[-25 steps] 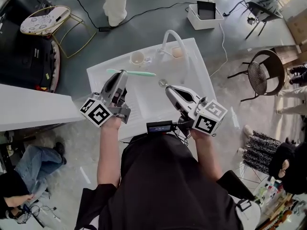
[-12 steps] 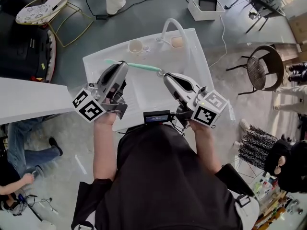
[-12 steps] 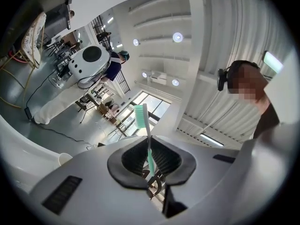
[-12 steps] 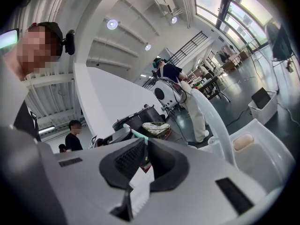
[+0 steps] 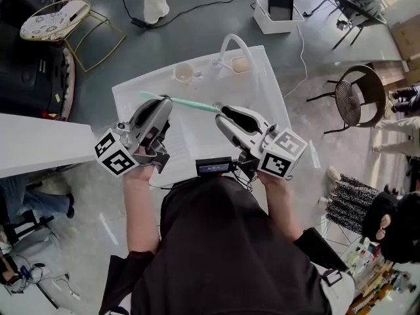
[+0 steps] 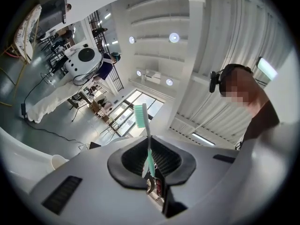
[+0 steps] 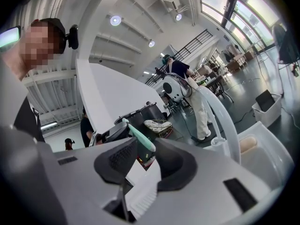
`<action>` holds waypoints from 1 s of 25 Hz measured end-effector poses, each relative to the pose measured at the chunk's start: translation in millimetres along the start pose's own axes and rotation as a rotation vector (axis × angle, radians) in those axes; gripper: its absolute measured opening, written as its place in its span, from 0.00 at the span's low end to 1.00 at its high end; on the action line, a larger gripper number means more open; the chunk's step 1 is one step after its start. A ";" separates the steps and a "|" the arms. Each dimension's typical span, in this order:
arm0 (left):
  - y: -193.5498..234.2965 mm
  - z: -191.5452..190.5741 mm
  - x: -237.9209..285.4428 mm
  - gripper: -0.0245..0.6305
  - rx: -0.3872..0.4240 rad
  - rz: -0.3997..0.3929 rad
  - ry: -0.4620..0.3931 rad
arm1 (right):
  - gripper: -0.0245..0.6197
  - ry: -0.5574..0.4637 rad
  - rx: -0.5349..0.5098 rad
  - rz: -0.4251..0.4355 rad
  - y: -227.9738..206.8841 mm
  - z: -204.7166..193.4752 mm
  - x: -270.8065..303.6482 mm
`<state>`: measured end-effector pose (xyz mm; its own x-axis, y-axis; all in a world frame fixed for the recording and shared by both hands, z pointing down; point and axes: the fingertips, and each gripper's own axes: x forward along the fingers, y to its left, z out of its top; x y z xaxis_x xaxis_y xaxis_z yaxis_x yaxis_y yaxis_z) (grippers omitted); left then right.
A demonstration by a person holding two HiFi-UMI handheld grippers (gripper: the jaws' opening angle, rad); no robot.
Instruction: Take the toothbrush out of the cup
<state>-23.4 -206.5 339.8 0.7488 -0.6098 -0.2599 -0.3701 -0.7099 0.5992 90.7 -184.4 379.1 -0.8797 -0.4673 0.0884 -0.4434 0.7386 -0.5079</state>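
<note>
A mint-green toothbrush (image 5: 190,103) lies level in the air over the white washbasin counter (image 5: 266,90). My left gripper (image 5: 164,102) is shut on it near its bristle end. In the left gripper view the toothbrush (image 6: 148,144) stands up from between the closed pads, bristles on top. My right gripper (image 5: 222,113) is at the handle's end and its jaws are opening. In the right gripper view the handle tip (image 7: 138,137) sits between the parted pads without being pressed. The beige cup (image 5: 183,73) stands empty at the counter's far side.
A white arched faucet (image 5: 231,42) and a beige soap-like lump (image 5: 241,64) are behind the basin. A white table (image 5: 39,146) is at the left, a patterned stool (image 5: 56,20) far left, a black chair (image 5: 357,97) right, and a floor box (image 5: 282,15) beyond.
The left gripper swung the toothbrush so its handle end reached the right gripper's tips. The right jaws were together on it half a second ago and have since parted.
</note>
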 end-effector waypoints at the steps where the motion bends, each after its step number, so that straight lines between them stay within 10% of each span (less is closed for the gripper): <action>1: -1.7 1.1 1.3 0.08 -0.008 -0.014 0.000 | 0.21 0.003 0.000 -0.004 -1.1 0.6 0.9; 15: -11.6 9.6 -0.4 0.08 -0.100 -0.115 -0.049 | 0.12 -0.018 0.065 0.187 28.8 2.0 3.9; 25: -33.0 0.7 10.3 0.14 -0.056 -0.220 -0.068 | 0.10 -0.084 0.349 0.344 38.5 9.7 0.1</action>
<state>-3.9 -189.6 316.8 0.7682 -0.4668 -0.4383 -0.1697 -0.8084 0.5636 75.2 -160.6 351.3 -0.9417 -0.2728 -0.1968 -0.0329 0.6570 -0.7531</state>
